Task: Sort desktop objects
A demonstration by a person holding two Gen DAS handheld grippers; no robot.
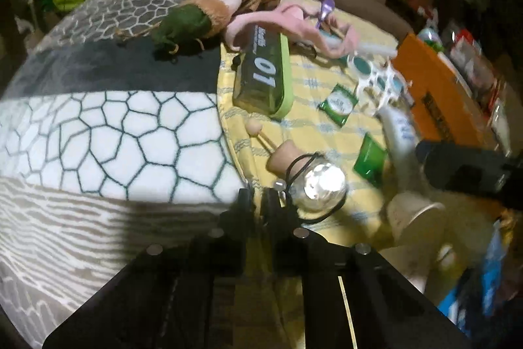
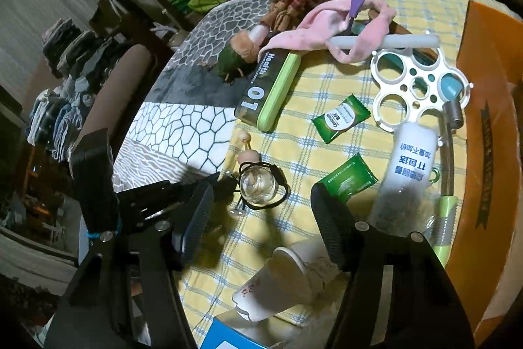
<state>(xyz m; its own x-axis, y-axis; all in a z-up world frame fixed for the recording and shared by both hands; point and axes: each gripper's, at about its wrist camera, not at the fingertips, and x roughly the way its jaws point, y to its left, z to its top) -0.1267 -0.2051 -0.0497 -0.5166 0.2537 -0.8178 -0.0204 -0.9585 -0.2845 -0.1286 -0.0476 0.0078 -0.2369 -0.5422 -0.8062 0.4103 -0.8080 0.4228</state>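
Observation:
A small round glass bottle [image 1: 322,187] with a wooden cap and a black cord lies on the yellow checked cloth [image 1: 307,113]; it also shows in the right wrist view [image 2: 257,182]. My left gripper [image 1: 258,201] is shut, its tips at the bottle's cord; whether it pinches the cord I cannot tell. The left gripper shows in the right wrist view [image 2: 225,182]. My right gripper [image 2: 261,211] is open and empty above the cloth, over paper cups [image 2: 281,277] lying on their side.
On the cloth lie a green "01" case [image 2: 264,97], two green packets [image 2: 340,116], a white bottle [image 2: 408,165], a white holed rack [image 2: 415,84], pink cloth [image 2: 327,25], a plush toy [image 2: 238,54]. An orange box [image 2: 490,152] stands right. A patterned blanket [image 1: 98,136] lies left.

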